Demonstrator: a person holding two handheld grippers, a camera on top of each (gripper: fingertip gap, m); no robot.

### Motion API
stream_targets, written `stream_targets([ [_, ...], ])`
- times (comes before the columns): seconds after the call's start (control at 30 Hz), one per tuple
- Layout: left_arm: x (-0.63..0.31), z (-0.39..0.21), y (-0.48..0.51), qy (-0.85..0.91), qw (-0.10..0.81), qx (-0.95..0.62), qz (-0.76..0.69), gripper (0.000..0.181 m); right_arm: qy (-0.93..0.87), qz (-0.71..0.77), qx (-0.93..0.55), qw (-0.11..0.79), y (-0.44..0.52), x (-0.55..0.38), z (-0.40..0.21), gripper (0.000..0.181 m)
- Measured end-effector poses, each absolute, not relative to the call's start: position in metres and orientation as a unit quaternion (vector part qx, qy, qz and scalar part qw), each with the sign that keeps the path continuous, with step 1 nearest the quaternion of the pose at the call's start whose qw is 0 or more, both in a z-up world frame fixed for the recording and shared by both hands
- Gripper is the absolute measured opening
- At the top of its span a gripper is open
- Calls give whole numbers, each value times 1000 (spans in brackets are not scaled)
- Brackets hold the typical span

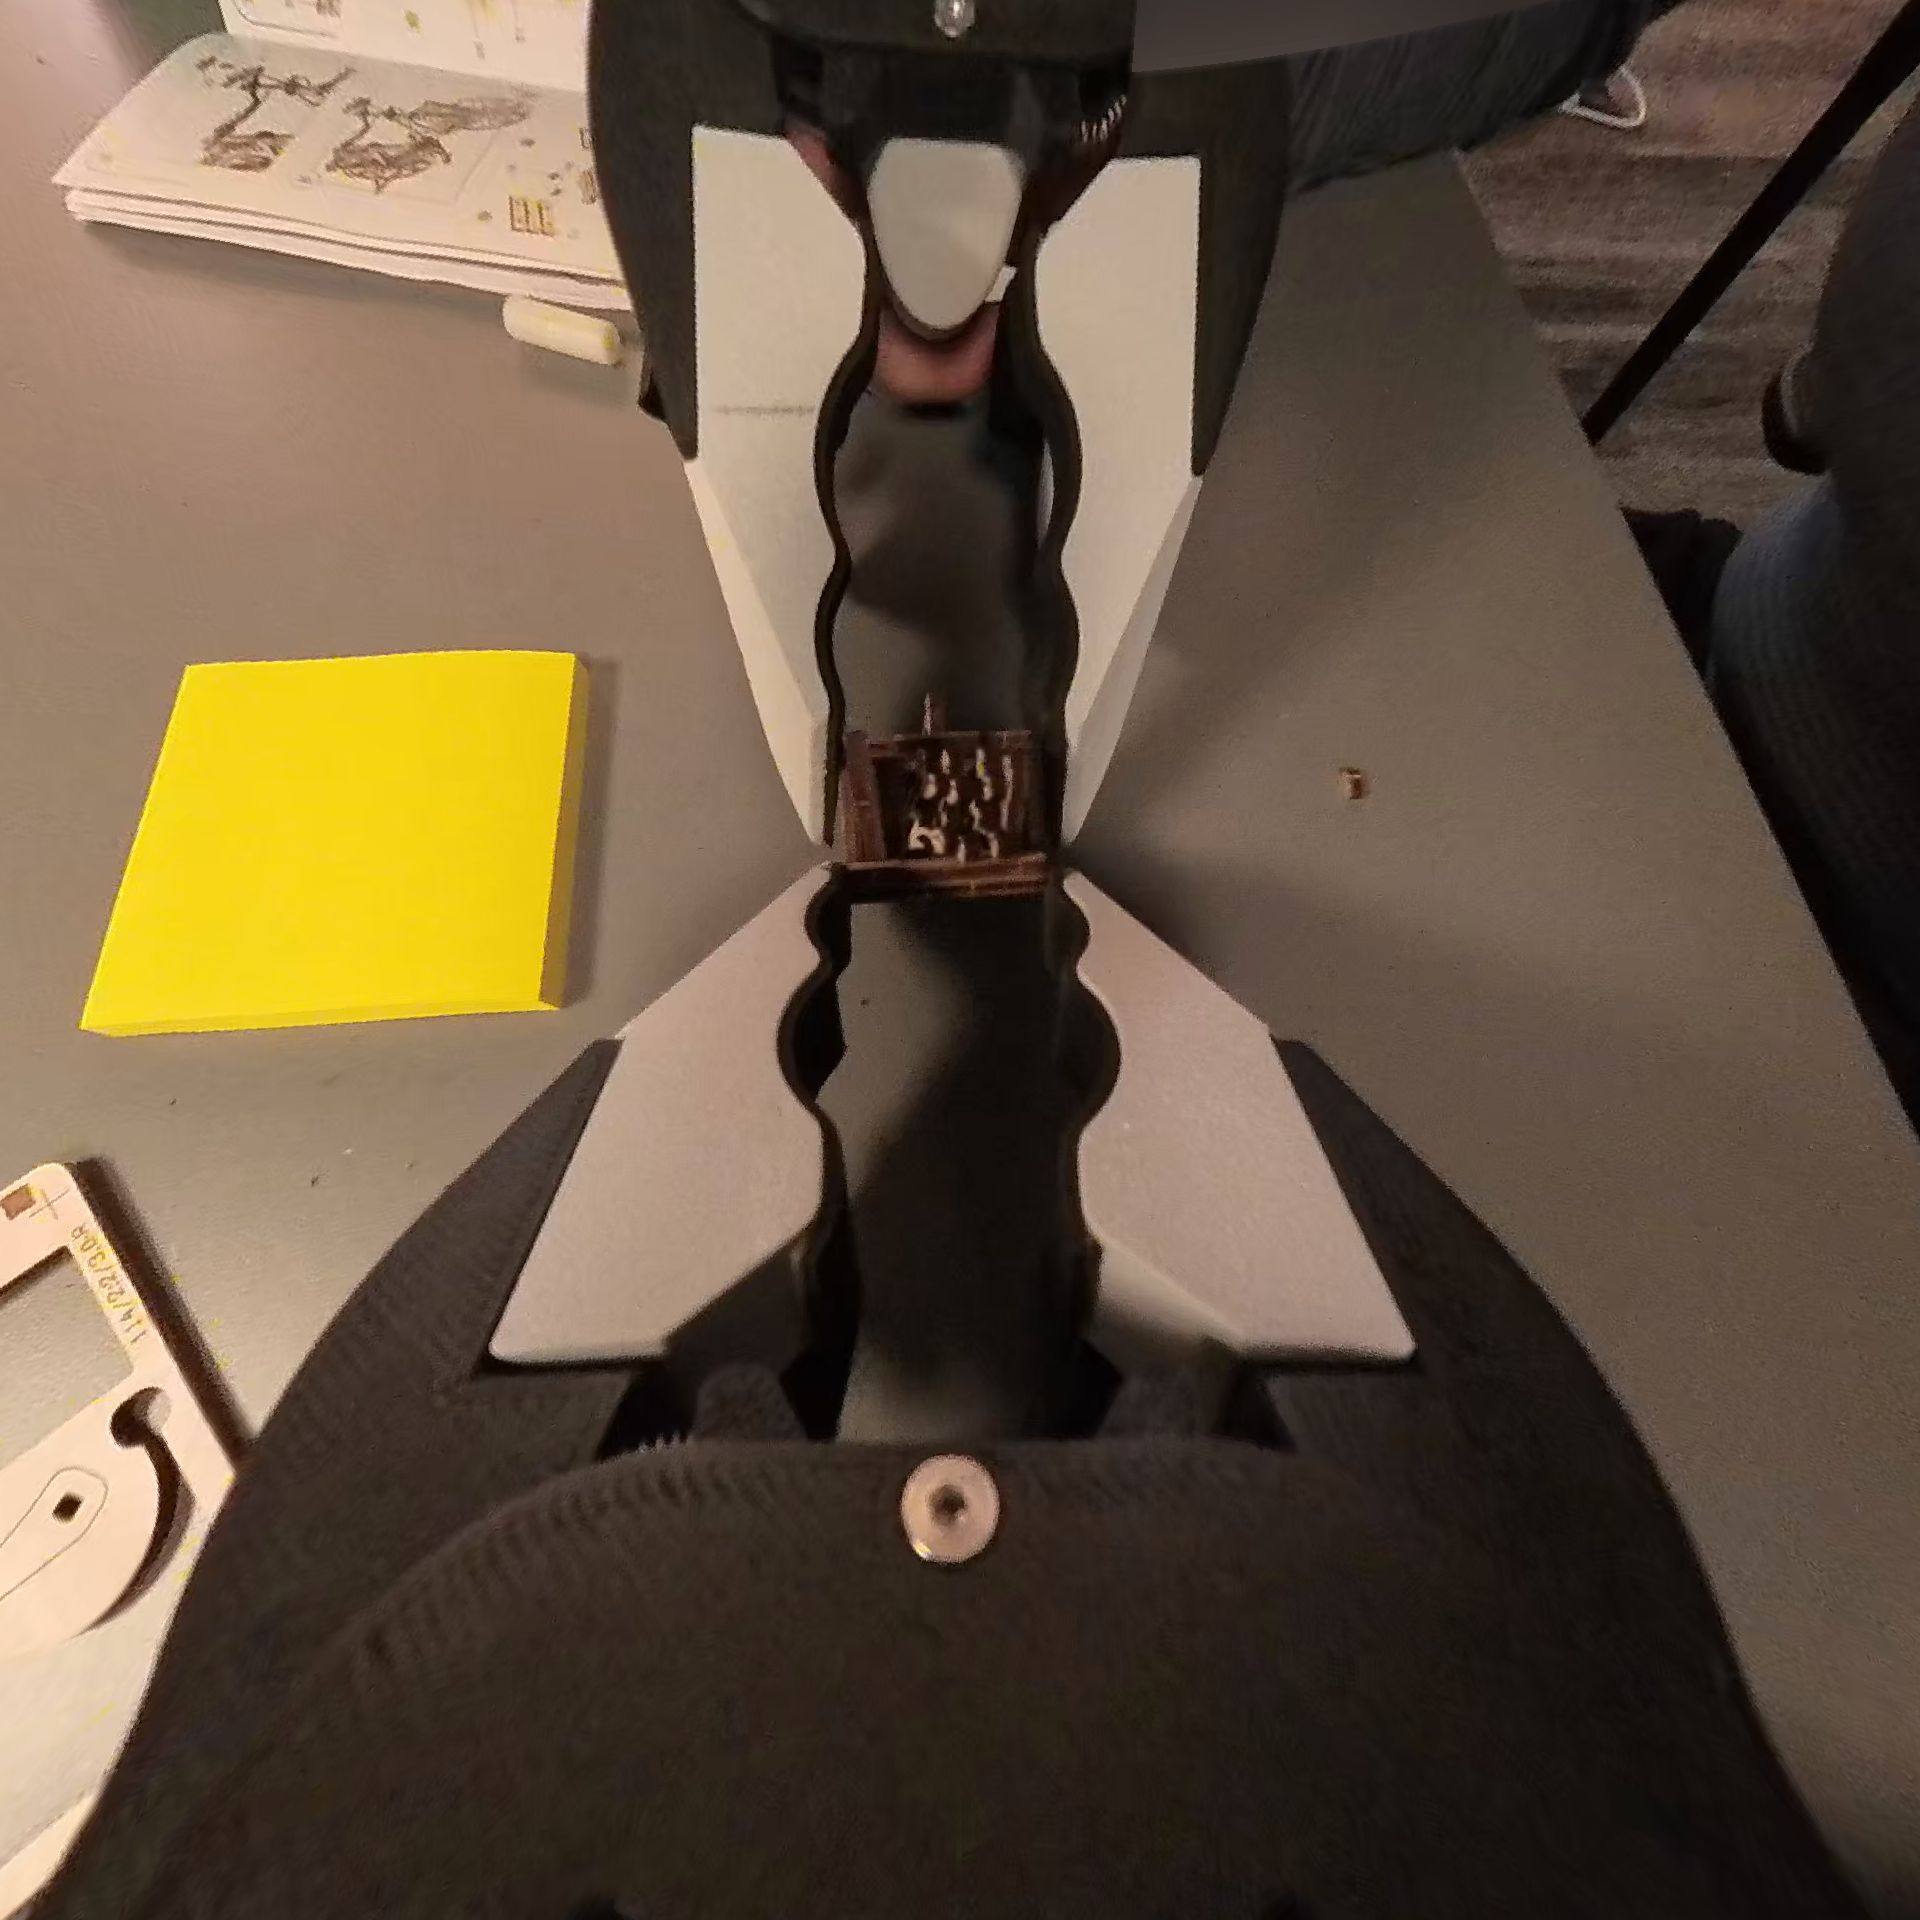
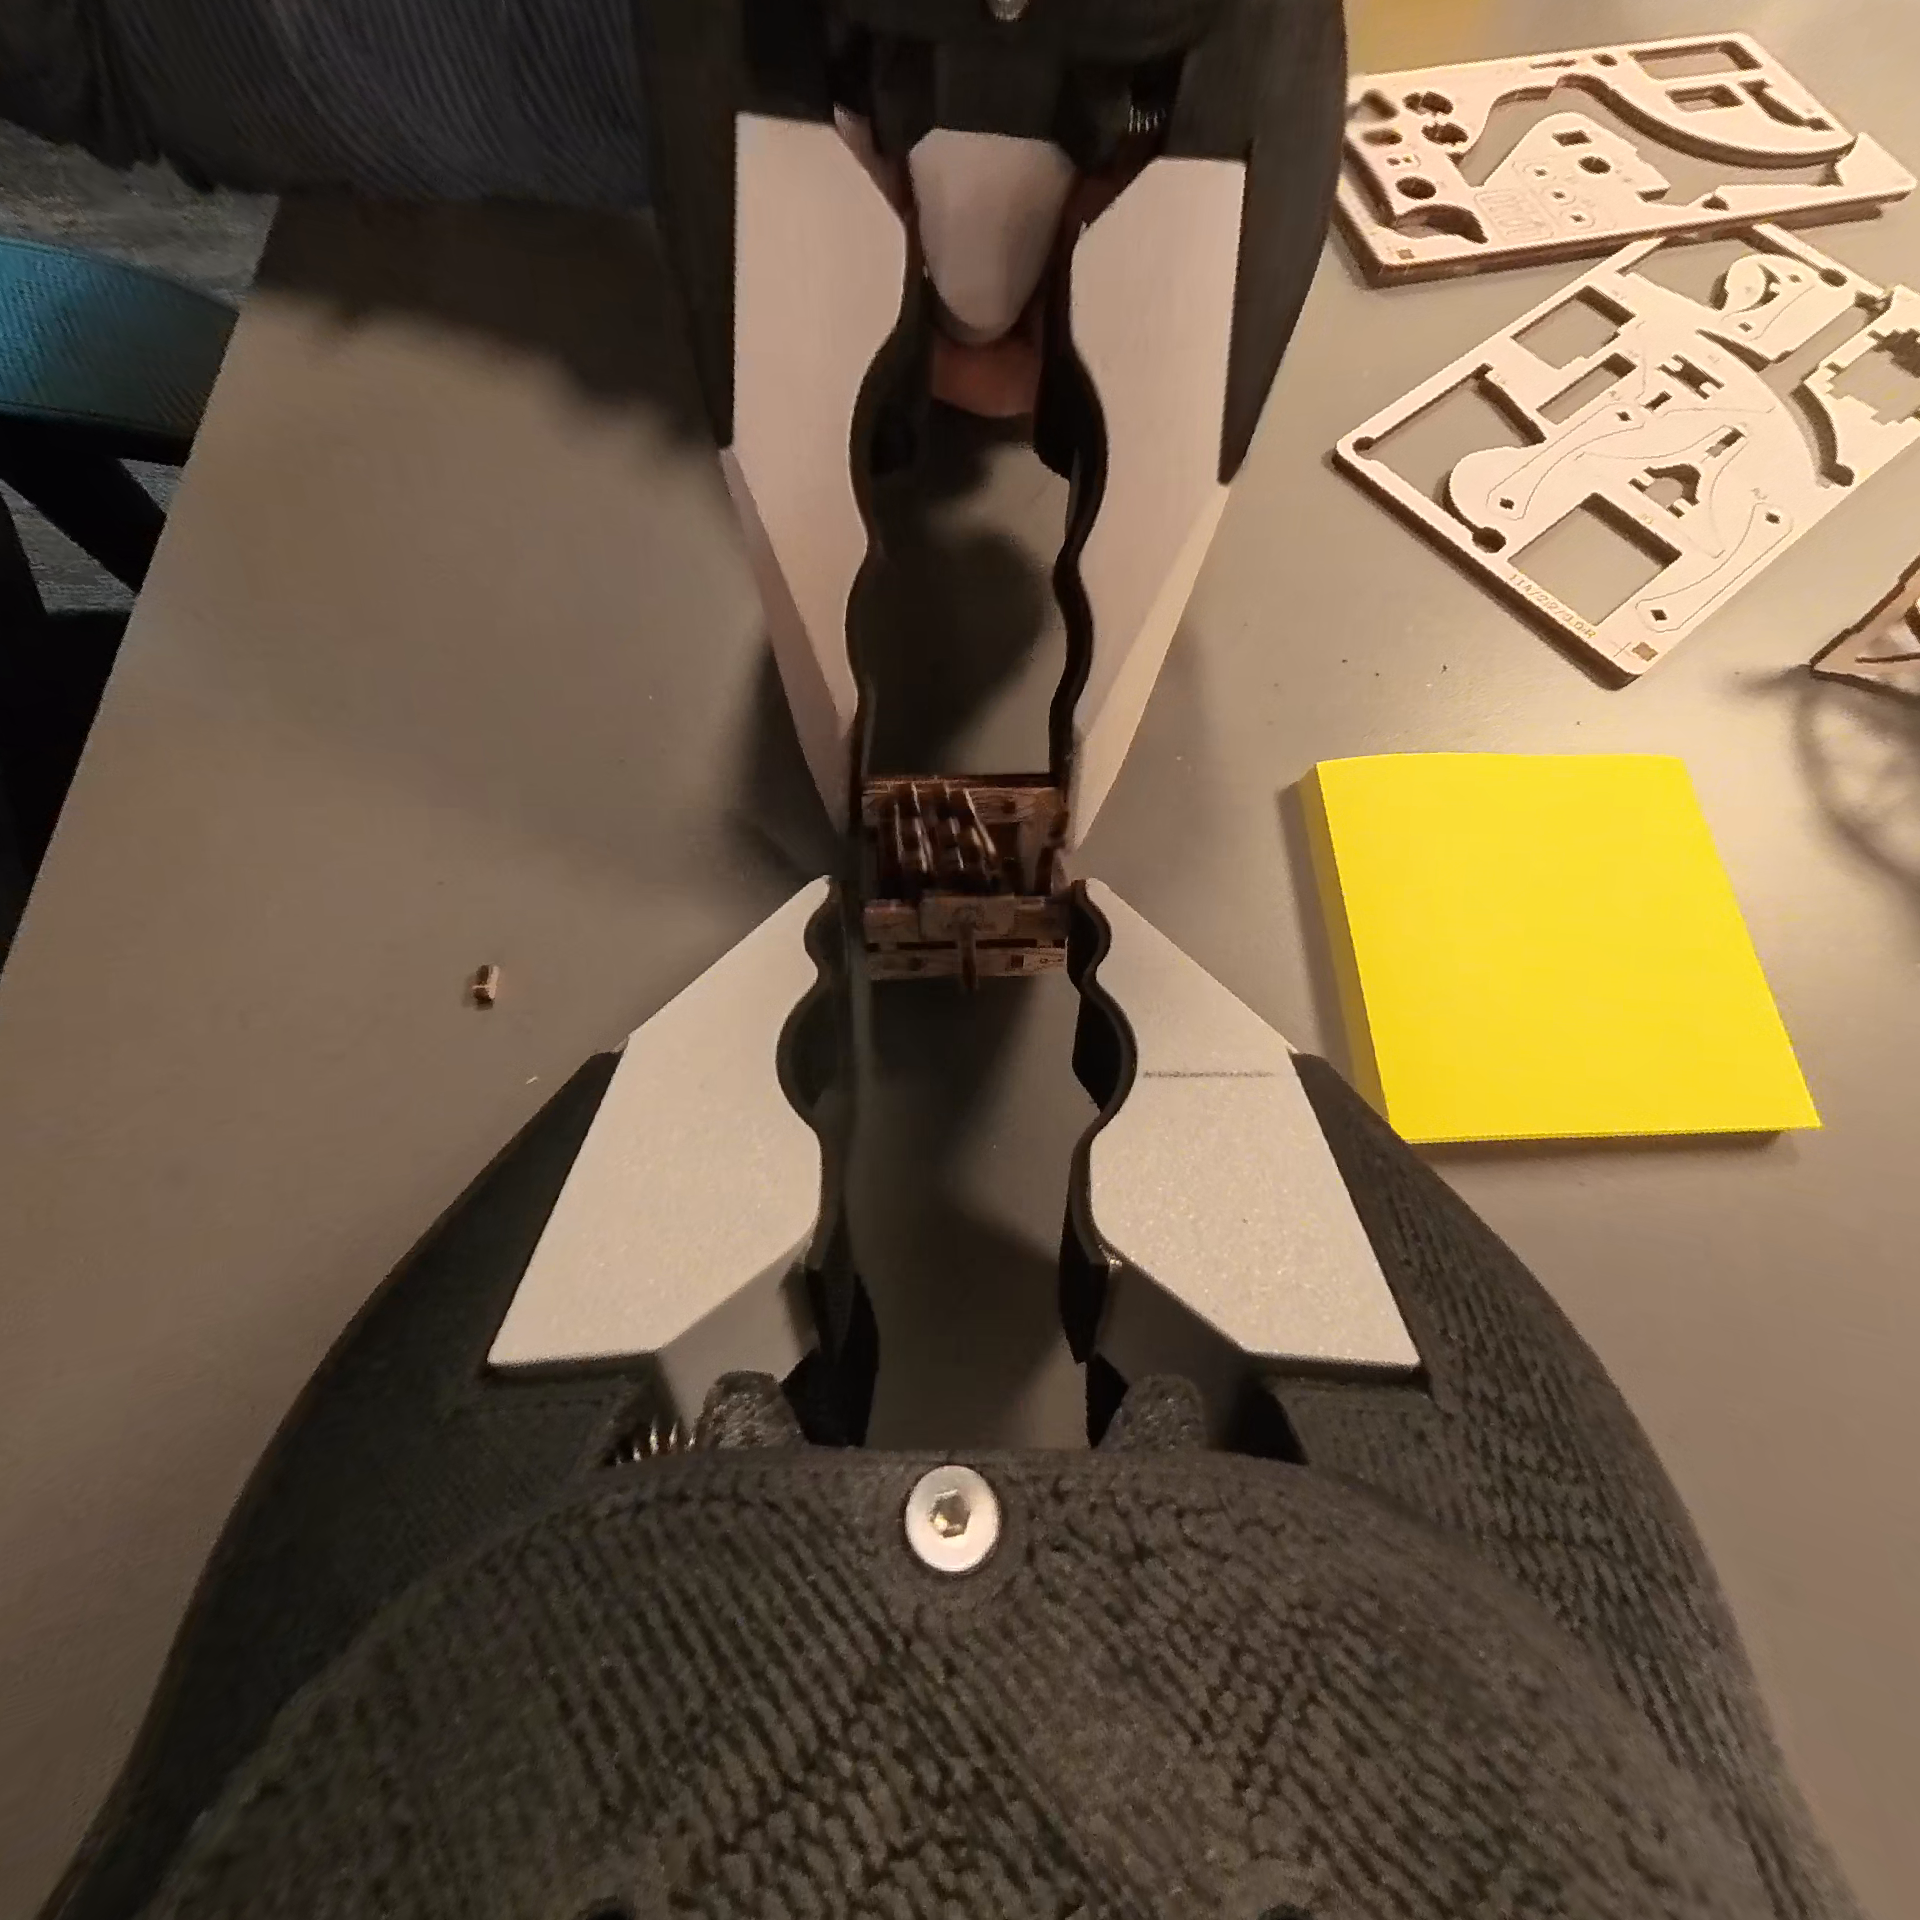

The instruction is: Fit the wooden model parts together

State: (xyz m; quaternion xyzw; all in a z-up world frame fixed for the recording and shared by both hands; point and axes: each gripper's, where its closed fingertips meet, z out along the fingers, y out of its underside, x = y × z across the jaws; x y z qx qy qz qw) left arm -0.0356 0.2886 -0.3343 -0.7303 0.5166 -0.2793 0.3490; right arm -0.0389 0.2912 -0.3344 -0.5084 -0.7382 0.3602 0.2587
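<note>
Grey tabletop (image 1: 364, 499) lies beneath both grippers, left gripper (image 1: 940, 883) and right gripper (image 2: 961, 904), each clamped on the small brown slatted wooden box assembly (image 2: 961, 873) at frame centre, where uneven squeezing could crack its thin slats.

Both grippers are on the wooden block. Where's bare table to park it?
Free: the grey table on the side of the tiny wooden peg, out to the edge. Also the strip between the yellow pad and the instruction booklet. Crowded: the cut-out wooden sheets beyond the pad.
</note>
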Motion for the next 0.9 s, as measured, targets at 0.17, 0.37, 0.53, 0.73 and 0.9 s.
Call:
stream_targets([
  [0.17,-35,-335,288,518,349,-730,-278,36,-735,366,-510,254,291,-39,-334,39],
  [0.37,-35,-335,289,518,351,-730,-275,36,-738,356,-512,256,292,-39,-336,46],
  [0.53,-34,-335,287,524,350,-726,-276,36,-734,361,-516,255,294,-40,-335,47],
  [0.73,-34,-335,288,521,350,-727,-278,36,-736,366,-514,243,291,-39,-336,38],
  [0.9,-37,-333,290,514,358,-730,-274,40,-728,369,-524,243,293,-39,-335,38],
])
